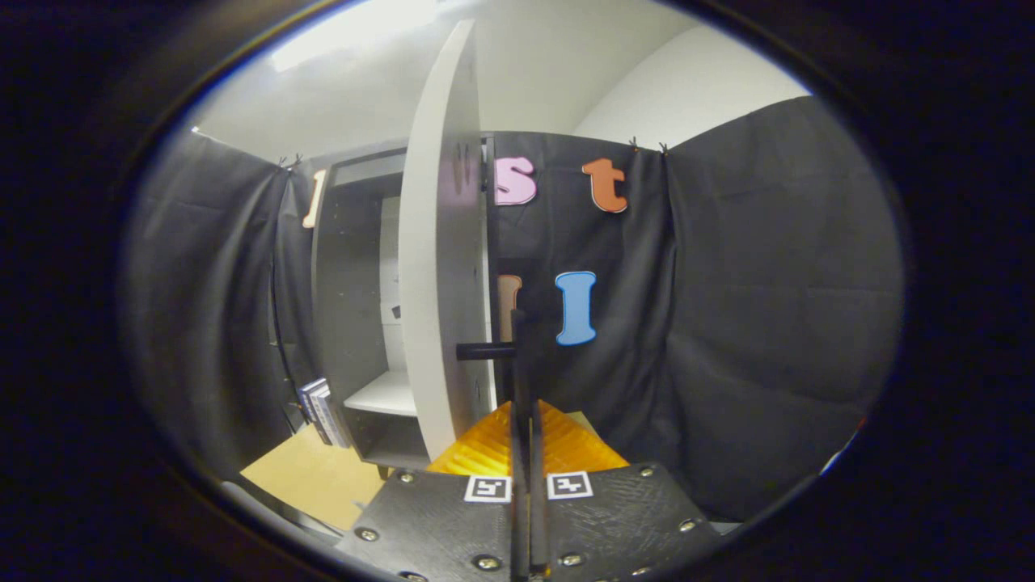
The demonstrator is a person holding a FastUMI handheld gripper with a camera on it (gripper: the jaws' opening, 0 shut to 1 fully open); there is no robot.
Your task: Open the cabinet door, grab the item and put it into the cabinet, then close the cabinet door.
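In the gripper view, the gripper (pixel 524 380) had its two fingers pressed close together, and between them ran a thin dark vertical bar that looked to be the grip of the dark metal door handle (pixel 485 351). A short round stub of that handle ran out toward 9 o'clock from the fingers and met the tall white flat-panel cabinet door (pixel 441 267). So the claw was clamped on the handle, though how firmly both pads bore on it could not be told.

The door stood swung well open, seen nearly edge-on, its free edge rising toward 12 o'clock from the fingertips. It looked like a stiff, light board on hinges; I judged it would swing easily in an arc and should be led by the handle rather than pushed on its face, since a smooth painted panel gives little purchase.

At 10 o'clock from the fingers stood the dark grey open-fronted cabinet (pixel 348 291), with a white shelf board (pixel 382 394) low inside. That shelf looked bare and offered room for setting something down. Just beside the cabinet's near side, at about 9 o'clock, a small stack of upright books or boxes (pixel 323 412) leaned on the light wooden tabletop (pixel 311 477); whether this was the item to be stored could not be told.

The door's edge and the cabinet's frame were the things to clear on any move inward; open room lay toward 3 o'clock.
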